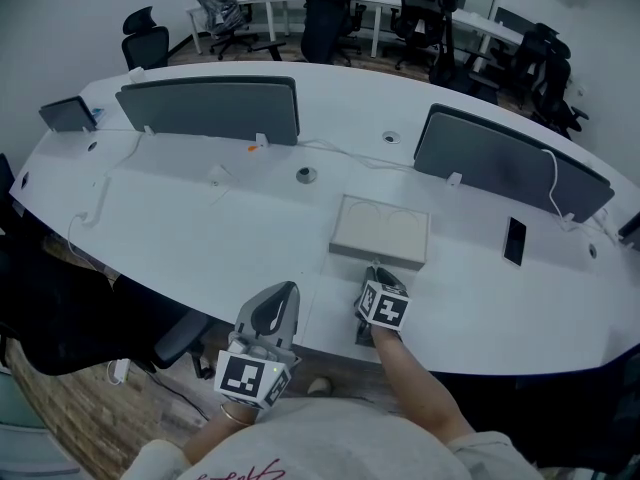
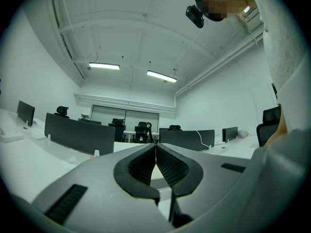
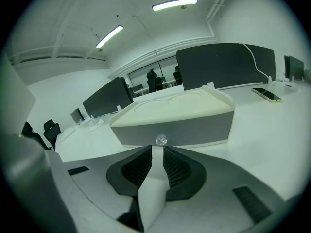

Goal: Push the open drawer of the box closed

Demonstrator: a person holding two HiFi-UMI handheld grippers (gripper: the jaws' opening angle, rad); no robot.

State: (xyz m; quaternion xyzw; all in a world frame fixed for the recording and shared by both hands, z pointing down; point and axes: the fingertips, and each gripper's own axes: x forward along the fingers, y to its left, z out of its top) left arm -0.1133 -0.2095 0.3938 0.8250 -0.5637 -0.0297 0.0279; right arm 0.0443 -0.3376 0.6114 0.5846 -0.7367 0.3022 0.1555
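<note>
While the box [image 1: 380,230] sits mid-table, its grey drawer front [image 3: 175,129] faces the right gripper [image 3: 156,150], which stands just before the knob [image 3: 161,140] with jaws slightly parted and nothing between them. The left gripper [image 2: 155,147], back from the box, is closed and empty. Judgement: the push is in hand and the drawer looks nearly flush. Next comes a square press until it seats.
</note>
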